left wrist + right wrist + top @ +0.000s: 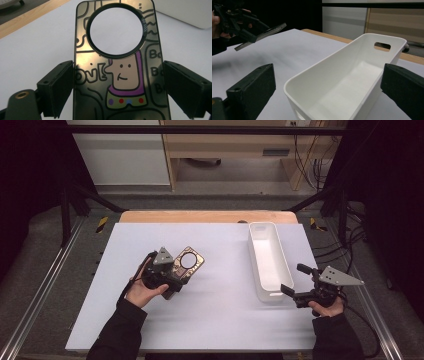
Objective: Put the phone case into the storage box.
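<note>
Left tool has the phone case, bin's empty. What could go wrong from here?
1. The left tool pinches the phone case by its thin side edges, low down; it could pivot or slip out in transit.
2. The right tool sits open at the white bin's near end, so it might nudge the bin.

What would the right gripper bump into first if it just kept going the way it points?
Probably the white bin: the right gripper stands open, its jaws flanking the bin's near end, so the near wall likely comes first.
</note>
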Tool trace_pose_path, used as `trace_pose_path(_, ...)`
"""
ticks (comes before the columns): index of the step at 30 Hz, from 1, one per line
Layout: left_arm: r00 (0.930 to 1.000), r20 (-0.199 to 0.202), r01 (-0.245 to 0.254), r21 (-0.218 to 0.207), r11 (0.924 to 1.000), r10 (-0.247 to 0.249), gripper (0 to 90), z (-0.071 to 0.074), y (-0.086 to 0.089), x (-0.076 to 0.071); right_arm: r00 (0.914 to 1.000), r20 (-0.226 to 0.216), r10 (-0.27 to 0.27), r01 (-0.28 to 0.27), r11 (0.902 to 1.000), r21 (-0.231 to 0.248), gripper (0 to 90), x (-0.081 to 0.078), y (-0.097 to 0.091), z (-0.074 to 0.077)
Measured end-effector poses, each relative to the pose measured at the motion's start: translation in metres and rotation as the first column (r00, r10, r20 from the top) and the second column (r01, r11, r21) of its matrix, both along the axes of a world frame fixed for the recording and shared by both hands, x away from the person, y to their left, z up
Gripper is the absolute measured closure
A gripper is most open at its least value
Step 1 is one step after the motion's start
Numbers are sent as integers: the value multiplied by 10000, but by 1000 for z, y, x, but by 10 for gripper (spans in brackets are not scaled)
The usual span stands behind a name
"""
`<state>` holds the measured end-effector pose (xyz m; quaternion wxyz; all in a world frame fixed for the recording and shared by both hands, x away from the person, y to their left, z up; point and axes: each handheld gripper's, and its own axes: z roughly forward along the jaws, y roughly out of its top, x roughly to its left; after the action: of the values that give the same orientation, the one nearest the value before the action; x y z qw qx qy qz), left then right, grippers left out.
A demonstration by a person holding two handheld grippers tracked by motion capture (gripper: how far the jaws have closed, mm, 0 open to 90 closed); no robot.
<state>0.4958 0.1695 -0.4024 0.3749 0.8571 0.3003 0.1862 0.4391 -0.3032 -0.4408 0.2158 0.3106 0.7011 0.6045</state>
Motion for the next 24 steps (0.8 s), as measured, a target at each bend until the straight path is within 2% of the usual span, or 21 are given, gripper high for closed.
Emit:
trace_pose_path(7,9999,44,153,86,9998,-153,116,-1,-2,-8,10000,16,55,-55,10000,-10,4,-1,1,1)
trace_pose_path(12,9994,105,343,-52,9994,-342,116,2,-4,-14,9999,67,128,-127,9999,-90,4,-1,3,2)
trace_pose_path(24,9938,121,1097,293,9935,-1101,116,0,-22,-26,9988,217,437,-431,9987,-277,4,-3,9,6)
